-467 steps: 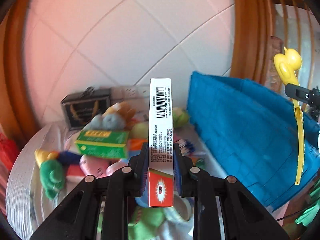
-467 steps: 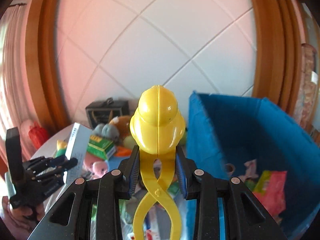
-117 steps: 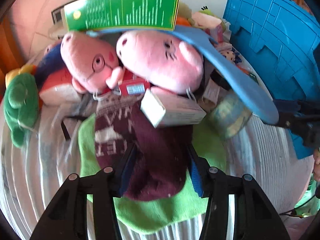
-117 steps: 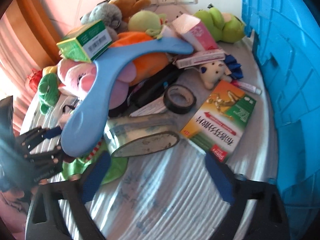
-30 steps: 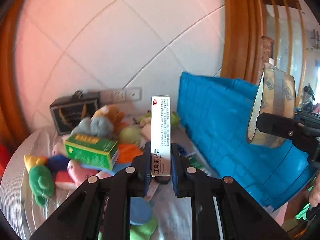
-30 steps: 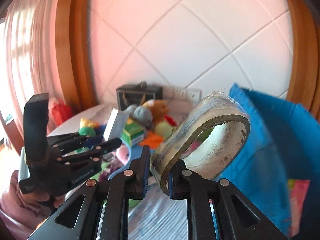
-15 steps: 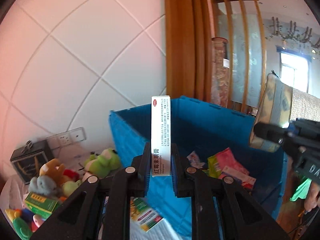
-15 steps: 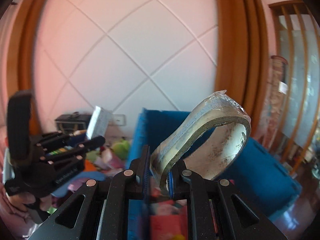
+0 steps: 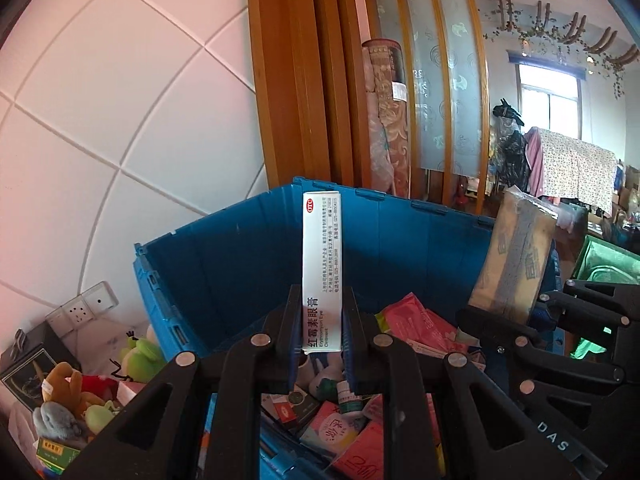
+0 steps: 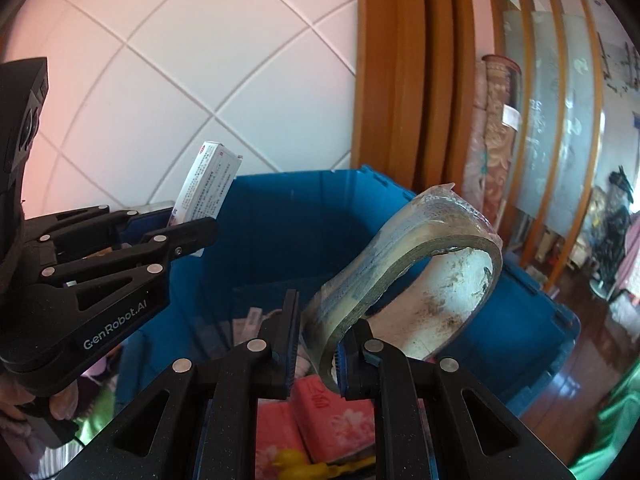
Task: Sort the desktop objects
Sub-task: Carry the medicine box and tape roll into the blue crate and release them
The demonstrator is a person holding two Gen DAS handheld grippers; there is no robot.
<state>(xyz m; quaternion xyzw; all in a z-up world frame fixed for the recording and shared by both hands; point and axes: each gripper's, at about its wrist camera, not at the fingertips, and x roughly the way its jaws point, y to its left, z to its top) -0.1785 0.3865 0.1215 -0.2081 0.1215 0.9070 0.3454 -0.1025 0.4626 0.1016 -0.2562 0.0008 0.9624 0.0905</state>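
My left gripper (image 9: 320, 332) is shut on a narrow white ointment box (image 9: 321, 268), held upright above the open blue crate (image 9: 240, 248). My right gripper (image 10: 318, 340) is shut on a squashed roll of clear tape (image 10: 404, 268), also above the blue crate (image 10: 280, 216). The tape roll (image 9: 514, 256) and right gripper show at the right of the left wrist view. The left gripper with the ointment box (image 10: 206, 182) shows at the left of the right wrist view. Inside the crate lie pink packets (image 10: 336, 420), boxes and a yellow toy (image 10: 288, 462).
Plush toys (image 9: 72, 396), a green frog (image 9: 142, 356), a green box (image 9: 54, 450) and a dark box (image 9: 28, 364) lie on the table left of the crate. A wall socket (image 9: 82, 308) sits on the tiled wall. A wooden frame (image 9: 304, 80) stands behind the crate.
Both grippers have swung right from the table clutter to over the crate and come closer above its contents. Both keep their hold on the ointment box and the tape roll.
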